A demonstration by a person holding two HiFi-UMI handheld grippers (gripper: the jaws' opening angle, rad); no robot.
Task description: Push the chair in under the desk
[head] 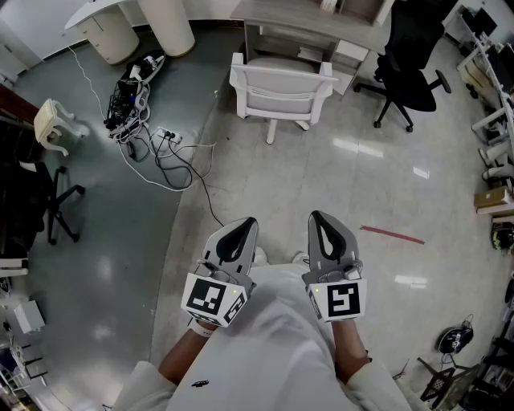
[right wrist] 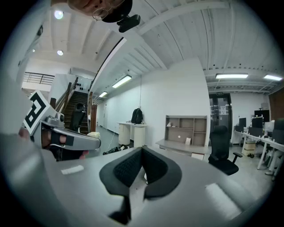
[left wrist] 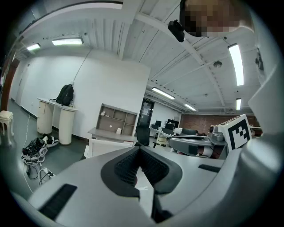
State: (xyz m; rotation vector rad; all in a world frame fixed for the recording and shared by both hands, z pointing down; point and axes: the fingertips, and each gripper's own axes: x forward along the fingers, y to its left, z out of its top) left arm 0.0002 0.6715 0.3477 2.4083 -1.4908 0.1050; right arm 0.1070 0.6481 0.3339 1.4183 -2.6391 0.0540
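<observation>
Across grey floor [head: 265, 185], a white plastic chair [head: 281, 90] stood out from the pale wooden counter [head: 321, 24]; my left gripper [head: 247, 226] and right gripper [head: 317, 218] were closed, empty, for pushing.

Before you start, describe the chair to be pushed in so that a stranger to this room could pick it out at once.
Find the pale desk at the far side of the grey floor. Just in front of it stands the chair, its back turned away from the desk. It is white, unlike the black office chair beside it.
</observation>
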